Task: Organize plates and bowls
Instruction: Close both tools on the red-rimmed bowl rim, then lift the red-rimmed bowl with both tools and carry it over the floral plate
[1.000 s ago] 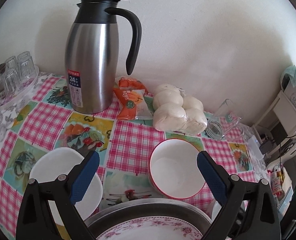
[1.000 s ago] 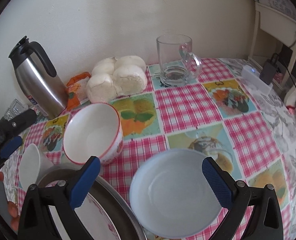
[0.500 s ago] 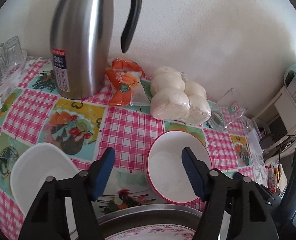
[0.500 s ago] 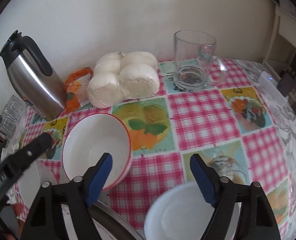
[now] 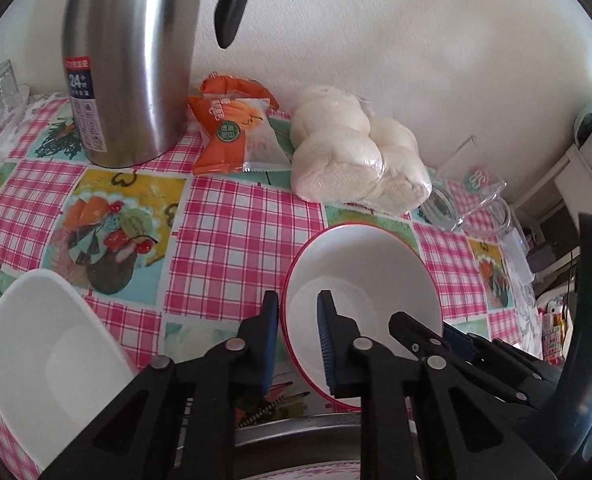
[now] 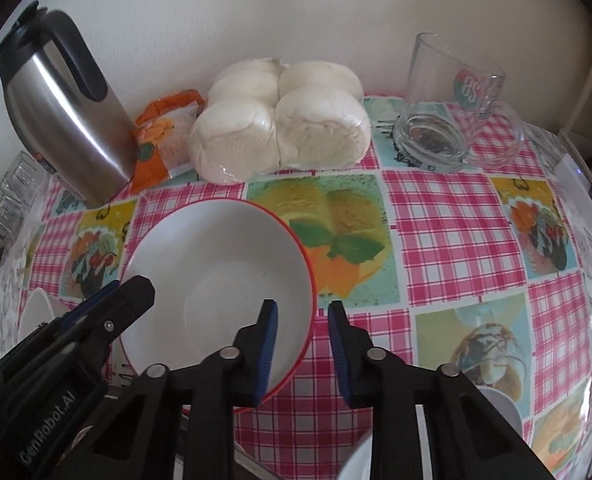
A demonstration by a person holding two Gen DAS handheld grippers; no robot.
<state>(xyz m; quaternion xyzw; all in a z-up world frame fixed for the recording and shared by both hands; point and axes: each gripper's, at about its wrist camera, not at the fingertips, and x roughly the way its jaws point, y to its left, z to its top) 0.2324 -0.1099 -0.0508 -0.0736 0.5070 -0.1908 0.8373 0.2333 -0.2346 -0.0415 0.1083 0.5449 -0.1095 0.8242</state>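
Two claws of mine pinch one round white bowl with a red rim (image 5: 359,280), which sits on the pink-checked surface (image 5: 232,224) before the wrapped white buns (image 5: 355,160). From my left wrist, my left claw (image 5: 296,316) has just been closing and straddles the bowl's left rim, a steel jug (image 5: 132,60) beyond. From my right wrist, my right claw (image 6: 301,320), likewise just closing, clasps the bowl's right rim.

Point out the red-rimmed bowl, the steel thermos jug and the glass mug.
red-rimmed bowl (image 6: 220,264), right wrist view, inner wall.
steel thermos jug (image 5: 136,72), left wrist view, steel body.
glass mug (image 6: 451,92), right wrist view, side wall.
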